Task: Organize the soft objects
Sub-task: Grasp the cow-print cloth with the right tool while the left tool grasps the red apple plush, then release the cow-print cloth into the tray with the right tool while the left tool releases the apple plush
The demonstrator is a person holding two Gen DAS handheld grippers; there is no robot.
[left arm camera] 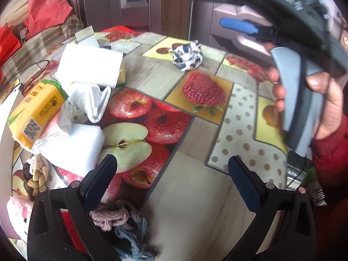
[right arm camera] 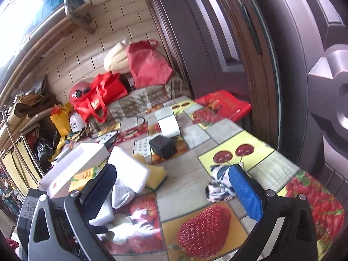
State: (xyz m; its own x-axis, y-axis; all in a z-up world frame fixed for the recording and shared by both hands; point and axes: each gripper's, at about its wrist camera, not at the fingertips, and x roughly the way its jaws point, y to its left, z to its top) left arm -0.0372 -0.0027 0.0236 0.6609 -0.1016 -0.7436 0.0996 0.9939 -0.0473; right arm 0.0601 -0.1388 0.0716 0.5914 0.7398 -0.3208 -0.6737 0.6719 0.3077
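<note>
At the far left of the left wrist view, a pink plush item (left arm camera: 16,214) sits at the table's near edge, with a knot of tan and brown scrunchies (left arm camera: 35,175) just beyond it. A yellow tissue pack (left arm camera: 35,113) leans on a white foam block (left arm camera: 75,148), with a folded white cloth (left arm camera: 95,103) and a white sponge with a yellow underside (left arm camera: 91,66) farther back. Pink and blue-grey scrunchies (left arm camera: 119,226) lie under the left gripper (left arm camera: 173,174), whose jaws are spread wide over the fruit-print tablecloth (left arm camera: 195,195) and hold nothing. Toward the far middle, apart from the pile, lies a crumpled black-and-white cloth (left arm camera: 187,55). At the right, a hand (left arm camera: 326,100) in a red sleeve (left arm camera: 332,163) holds the right gripper (right arm camera: 173,182) raised above the table; in its own view its jaws are spread and empty, the black-and-white cloth just behind its blue pad (right arm camera: 245,193).
</note>
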